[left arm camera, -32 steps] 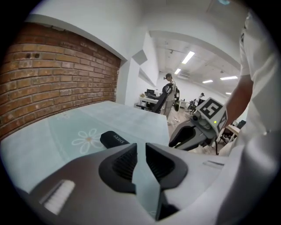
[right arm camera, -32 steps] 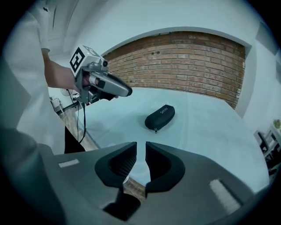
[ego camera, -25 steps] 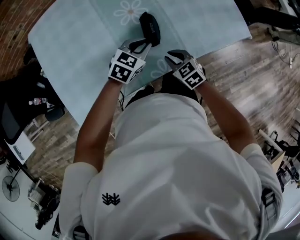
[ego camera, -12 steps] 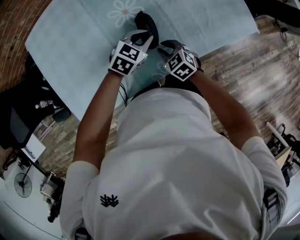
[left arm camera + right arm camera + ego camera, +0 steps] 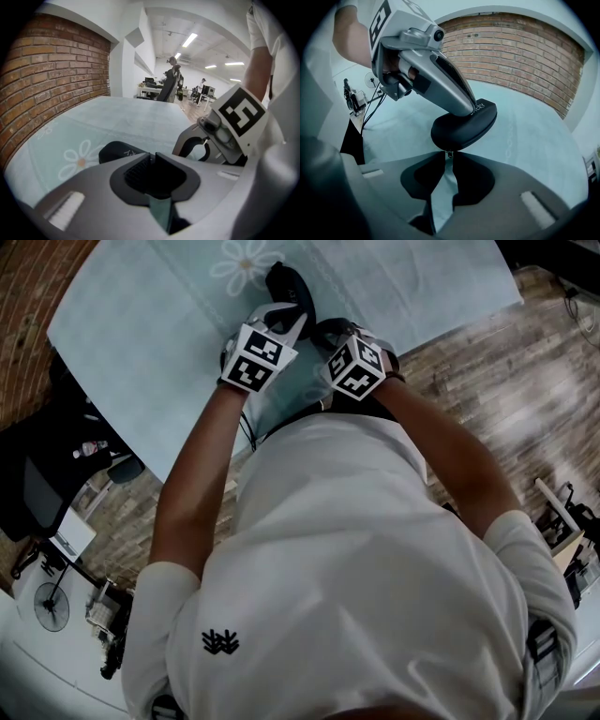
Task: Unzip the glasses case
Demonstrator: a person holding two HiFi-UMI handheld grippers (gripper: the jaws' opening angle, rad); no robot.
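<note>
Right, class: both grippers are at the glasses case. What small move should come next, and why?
Probably draw the right gripper along the case's seam. Its fingers look closed on the small zip pull at the near end of the glasses case, while the left gripper presses down on top, steadying it.

Glasses case [image 5: 284, 282] on table [image 5: 141, 324], left gripper [image 5: 296, 321] atop it; its zip pull [image 5: 449, 153] between fingers [image 5: 471, 180] of right gripper [image 5: 449, 157]

Glasses case [image 5: 282, 279] partly behind left gripper [image 5: 294, 319]
</note>
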